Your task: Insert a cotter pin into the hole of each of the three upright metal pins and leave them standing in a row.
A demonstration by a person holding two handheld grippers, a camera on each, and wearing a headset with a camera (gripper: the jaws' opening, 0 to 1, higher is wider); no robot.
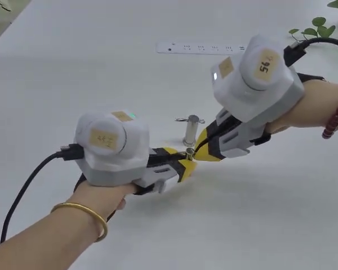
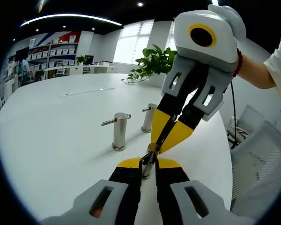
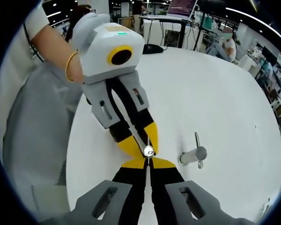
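Observation:
My left gripper [image 1: 186, 163] is shut on a short upright metal pin [image 2: 147, 166] standing on the white table [image 1: 101, 73]. From above right, my right gripper [image 1: 200, 149] meets it tip to tip, shut on a thin cotter pin [image 3: 150, 165] at the pin's top [image 3: 149, 151]. Just behind stands another metal pin [image 1: 191, 132] with a cotter pin [image 1: 188, 120] through its head. The left gripper view shows two such fitted pins, one [image 2: 119, 132] nearer and one [image 2: 149, 119] farther, beside the right gripper [image 2: 161, 144].
A white power strip [image 1: 205, 48] lies at the back of the table, and a leafy plant [image 1: 321, 28] sits at the back right corner. A mesh chair [image 2: 262, 159] stands past the table's edge. Cables trail from both grippers.

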